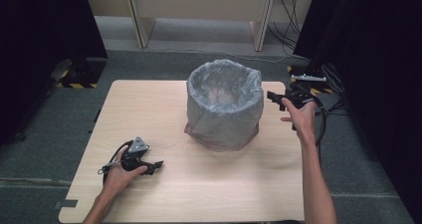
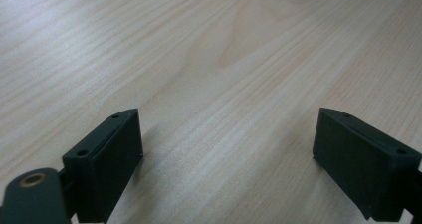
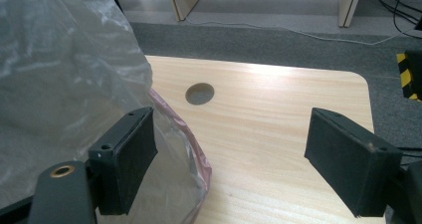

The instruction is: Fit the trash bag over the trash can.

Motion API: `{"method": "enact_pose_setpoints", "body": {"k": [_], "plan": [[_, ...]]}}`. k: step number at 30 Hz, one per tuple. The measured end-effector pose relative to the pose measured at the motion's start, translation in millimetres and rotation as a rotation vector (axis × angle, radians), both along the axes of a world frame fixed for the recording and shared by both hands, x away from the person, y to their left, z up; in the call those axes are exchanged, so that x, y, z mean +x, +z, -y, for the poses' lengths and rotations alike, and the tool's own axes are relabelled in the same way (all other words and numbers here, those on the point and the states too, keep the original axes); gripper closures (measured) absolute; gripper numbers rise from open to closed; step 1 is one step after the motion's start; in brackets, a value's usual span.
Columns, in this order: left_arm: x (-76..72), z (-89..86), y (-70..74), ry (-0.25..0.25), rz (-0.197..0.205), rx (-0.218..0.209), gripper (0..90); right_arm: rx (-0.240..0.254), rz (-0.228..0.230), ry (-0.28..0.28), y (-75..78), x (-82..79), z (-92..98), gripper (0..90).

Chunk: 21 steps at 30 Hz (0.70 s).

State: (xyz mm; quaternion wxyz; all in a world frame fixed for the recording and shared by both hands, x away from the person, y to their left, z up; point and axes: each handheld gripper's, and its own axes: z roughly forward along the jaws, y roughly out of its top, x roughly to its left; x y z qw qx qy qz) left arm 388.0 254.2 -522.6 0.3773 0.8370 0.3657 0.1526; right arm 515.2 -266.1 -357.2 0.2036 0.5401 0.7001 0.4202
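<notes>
A person is standing at a pale wooden table (image 1: 209,184), its grain running in long soft streaks and its corners rounded. The left gripper (image 1: 149,165) is lying low on the boards in the person's left hand (image 1: 119,176), its two blocky black jaws standing spread wide with nothing but bare wood between them. A grey three-cornered plate is sitting on top of it and a dark cable is looping out behind.

Well away from that gripper, off toward the far middle of the table, a round bin (image 1: 225,104) is standing upright, lined with a thin, crinkly, translucent grey bag (image 3: 64,84) whose mouth is folded down over the rim in loose wrinkles. A reddish band (image 3: 191,139) is showing through the film near the bin's base.

The right gripper (image 1: 276,99) is hovering just beside the bin's outer wall, held in the right hand (image 1: 301,117). Its jaws are also standing wide apart, pinching nothing. In the right gripper view one flat matte pad (image 3: 130,157) is sitting right against the crumpled plastic, though I cannot tell whether it is touching; the other pad (image 3: 348,159) is hanging over open tabletop. Beyond the jaws, a round dark hole (image 3: 199,93) is cutting through the table, and grey carpet (image 3: 278,47) is lying past the edge.
</notes>
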Motion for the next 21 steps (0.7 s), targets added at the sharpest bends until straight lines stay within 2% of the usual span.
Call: {"method": "enact_pose_setpoints", "body": {"k": [8, 15, 21], "plan": [[0.0, 0.0, 0.0, 0.0, 0.0, 0.0, 11.1, -0.019, 0.015, -0.001, -9.8, -4.6, -0.5, 20.2], [0.0, 0.0, 0.0, 0.0, 0.0, 0.0, 11.1, -0.018, 0.011, -0.007, -27.1, -5.5, 0.4, 20.3], [0.0, 0.2, -0.1, 0.001, 0.0, -0.002, 11.1, -0.043, -0.003, -0.003, -43.1, -6.6, -1.6, 20.4]]}}
